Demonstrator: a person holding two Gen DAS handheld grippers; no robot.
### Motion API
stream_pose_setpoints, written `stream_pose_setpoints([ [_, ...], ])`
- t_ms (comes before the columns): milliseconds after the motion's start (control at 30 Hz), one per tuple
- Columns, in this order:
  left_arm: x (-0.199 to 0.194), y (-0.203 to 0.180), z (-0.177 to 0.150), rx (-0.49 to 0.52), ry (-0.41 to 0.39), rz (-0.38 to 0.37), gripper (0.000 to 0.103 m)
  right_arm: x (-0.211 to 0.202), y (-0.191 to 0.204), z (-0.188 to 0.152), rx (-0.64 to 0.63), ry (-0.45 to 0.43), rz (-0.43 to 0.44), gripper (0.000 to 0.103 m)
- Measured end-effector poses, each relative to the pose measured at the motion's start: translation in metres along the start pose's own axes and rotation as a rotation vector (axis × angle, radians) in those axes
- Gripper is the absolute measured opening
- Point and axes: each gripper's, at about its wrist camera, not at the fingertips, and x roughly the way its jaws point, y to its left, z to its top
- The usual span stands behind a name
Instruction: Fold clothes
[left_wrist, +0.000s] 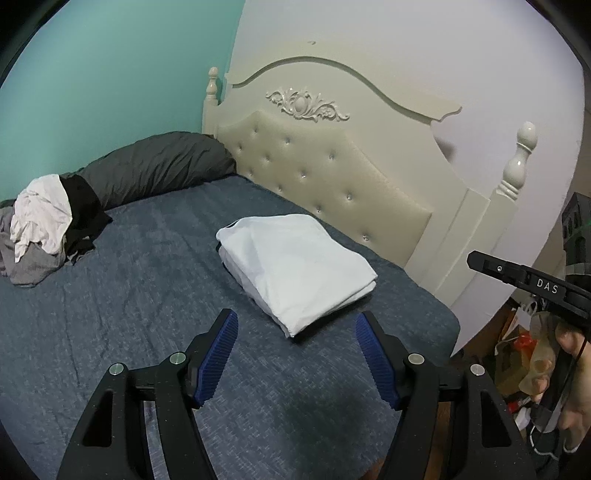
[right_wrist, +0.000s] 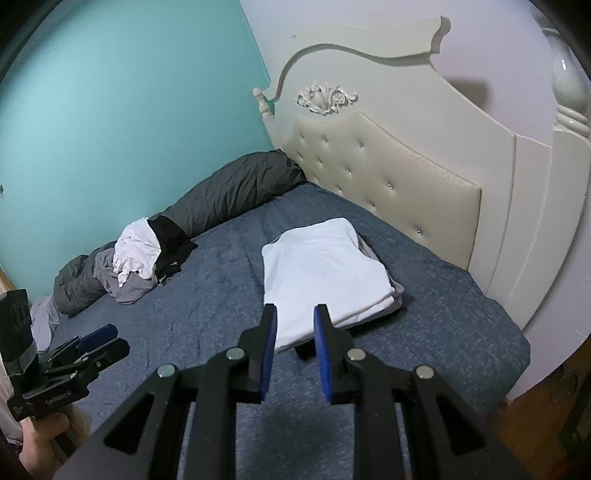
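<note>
A folded white garment (left_wrist: 299, 266) (right_wrist: 325, 269) lies flat on the blue bed cover (left_wrist: 147, 295) (right_wrist: 221, 280) near the headboard, with a grey folded layer (right_wrist: 397, 291) showing under its far edge. My left gripper (left_wrist: 295, 315) hovers just short of its near edge, jaws wide open and empty. My right gripper (right_wrist: 295, 308) hangs over the same near edge, its blue pads a narrow gap apart with nothing between them. An unfolded heap of white, black and grey clothes (left_wrist: 40, 225) (right_wrist: 136, 254) sits at the far left of the bed.
A rolled dark grey duvet (left_wrist: 159, 166) (right_wrist: 236, 188) lies along the teal wall. The cream tufted headboard (left_wrist: 332, 166) (right_wrist: 388, 173) borders the bed on the right. Floor clutter (left_wrist: 517, 350) lies beyond the bed's corner. A hand holds each gripper handle (left_wrist: 576, 369) (right_wrist: 40, 443).
</note>
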Motion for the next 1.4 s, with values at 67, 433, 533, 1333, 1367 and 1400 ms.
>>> stream_pose_setpoints([
  [67, -0.009, -0.002, -0.001, 0.003, -0.008, -0.002, 0.071, -0.007, 0.005, -0.003, -0.003, -0.008, -0.001, 0.020],
  [433, -0.046, -0.010, -0.013, 0.024, -0.052, -0.020, 0.079, -0.047, 0.031, -0.024, -0.039, -0.042, -0.008, 0.033],
  [533, -0.055, -0.009, -0.017, 0.024, -0.061, -0.025, 0.079, -0.056, 0.036, -0.032, -0.044, -0.049, -0.006, 0.034],
  [1333, -0.093, -0.011, -0.054, 0.079, -0.096, -0.034, 0.096, -0.090, 0.065, -0.086, -0.043, -0.090, -0.056, 0.072],
  [1367, -0.094, -0.011, -0.056, 0.079, -0.096, -0.033, 0.097, -0.091, 0.066, -0.088, -0.042, -0.095, -0.059, 0.073],
  [1400, -0.095, -0.010, -0.058, 0.079, -0.095, -0.033, 0.097, -0.092, 0.066, -0.090, -0.041, -0.100, -0.059, 0.076],
])
